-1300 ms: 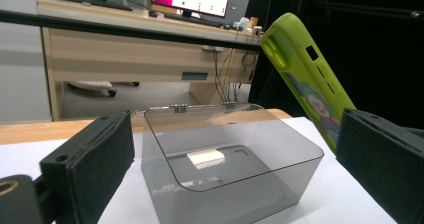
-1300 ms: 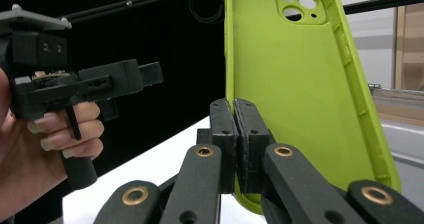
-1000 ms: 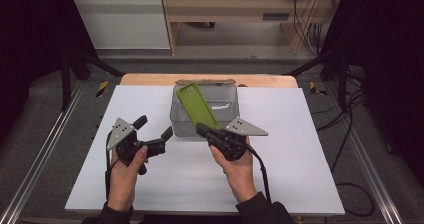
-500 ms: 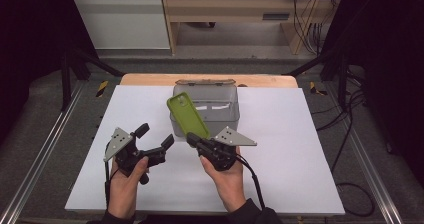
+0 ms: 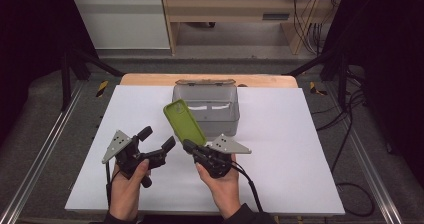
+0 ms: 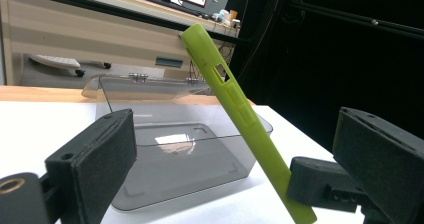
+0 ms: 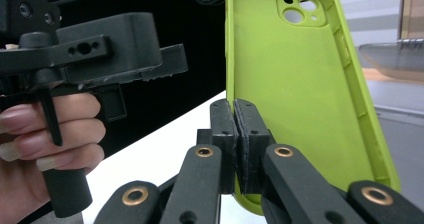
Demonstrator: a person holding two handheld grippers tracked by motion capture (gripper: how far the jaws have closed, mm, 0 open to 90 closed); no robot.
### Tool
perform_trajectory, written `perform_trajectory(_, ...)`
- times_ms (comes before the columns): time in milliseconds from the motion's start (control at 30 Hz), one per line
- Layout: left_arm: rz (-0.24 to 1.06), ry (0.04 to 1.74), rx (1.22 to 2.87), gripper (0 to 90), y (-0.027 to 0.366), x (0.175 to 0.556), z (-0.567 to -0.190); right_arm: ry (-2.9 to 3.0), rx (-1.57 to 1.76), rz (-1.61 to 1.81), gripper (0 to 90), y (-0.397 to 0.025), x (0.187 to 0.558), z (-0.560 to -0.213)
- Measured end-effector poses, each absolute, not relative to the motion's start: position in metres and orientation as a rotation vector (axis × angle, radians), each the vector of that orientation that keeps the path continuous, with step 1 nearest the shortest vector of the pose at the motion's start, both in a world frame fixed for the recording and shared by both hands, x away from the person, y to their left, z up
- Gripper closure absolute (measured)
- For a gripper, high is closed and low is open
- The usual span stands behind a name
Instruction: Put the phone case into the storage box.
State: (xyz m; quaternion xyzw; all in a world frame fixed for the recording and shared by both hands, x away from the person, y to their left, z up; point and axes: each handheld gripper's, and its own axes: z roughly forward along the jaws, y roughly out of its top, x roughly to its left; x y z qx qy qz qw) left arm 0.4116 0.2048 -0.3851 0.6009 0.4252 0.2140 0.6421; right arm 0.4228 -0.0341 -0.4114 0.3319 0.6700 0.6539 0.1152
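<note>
A lime green phone case (image 5: 183,122) stands tilted above the white table, held by its lower edge in my right gripper (image 5: 191,146), which is shut on it. In the right gripper view the case (image 7: 295,84) shows its hollow inside and camera cutout, with the gripper (image 7: 237,134) pinching its left rim. My left gripper (image 5: 159,137) hovers just left of the case, open and holding nothing. In the left gripper view the case (image 6: 235,104) leans across the gap of the gripper (image 6: 235,169) without touching either pad.
A clear grey plastic box (image 5: 206,109) with its lid swung back sits behind the case at mid-table; it looks empty (image 6: 175,149). A wooden strip (image 5: 150,79) runs along the table's far edge. White tabletop (image 5: 300,149) stretches to the right.
My right gripper has drawn the green case back from over the box, toward the person and leftward. The left gripper has shifted nearer the front edge and stayed open.
</note>
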Motion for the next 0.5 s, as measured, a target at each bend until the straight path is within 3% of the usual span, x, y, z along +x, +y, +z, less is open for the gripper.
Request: perform_trajectory(500, 0.582, 1.014, 1.292, 7.7, 0.203, 0.406, -0.390, 2.006, 0.995, 1.952, 87.9, -0.019, 0.416, -0.426)
